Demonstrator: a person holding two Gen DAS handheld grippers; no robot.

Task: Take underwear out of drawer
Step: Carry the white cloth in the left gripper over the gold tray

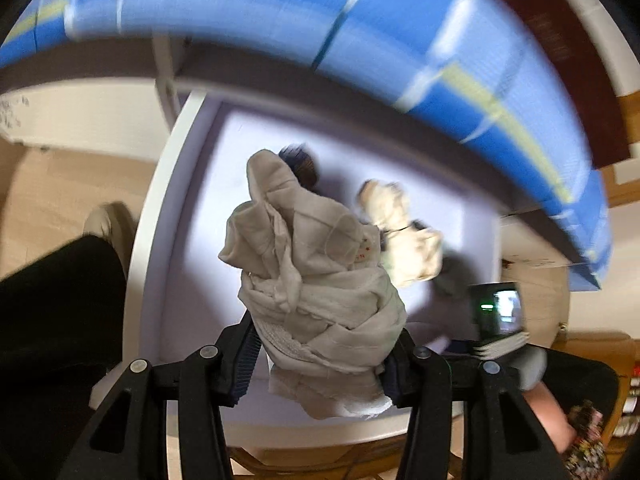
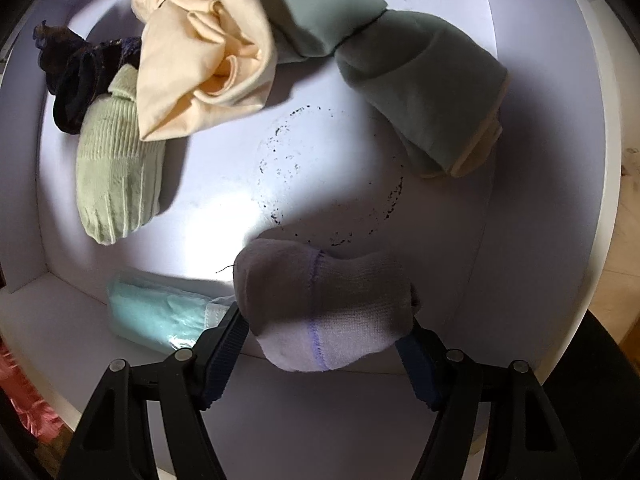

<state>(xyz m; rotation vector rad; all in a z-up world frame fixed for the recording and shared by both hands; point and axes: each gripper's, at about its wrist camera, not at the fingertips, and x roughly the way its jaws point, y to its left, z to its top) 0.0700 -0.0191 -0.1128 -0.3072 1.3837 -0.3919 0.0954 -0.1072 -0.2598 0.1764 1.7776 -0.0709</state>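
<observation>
In the left wrist view my left gripper (image 1: 320, 356) is shut on a crumpled beige cloth garment (image 1: 316, 280), held above the open white drawer (image 1: 160, 216). A cream garment (image 1: 404, 236) and a dark lacy piece (image 1: 300, 162) lie in the drawer below. In the right wrist view my right gripper (image 2: 324, 340) is shut on a rolled grey and white sock (image 2: 324, 304), low inside the drawer (image 2: 348, 184). Around it lie a cream garment (image 2: 204, 56), a grey-green garment (image 2: 400, 68), a light green ribbed sock (image 2: 120, 172), a dark lacy piece (image 2: 76, 76) and a folded mint cloth (image 2: 160, 312).
A blue mattress edge (image 1: 280, 12) hangs over the drawer's back. The person's dark-clothed leg (image 1: 60, 320) stands left of the drawer; the other gripper's body with a small screen (image 1: 500, 312) is at the right. A ring of dark specks (image 2: 332, 184) marks the drawer floor.
</observation>
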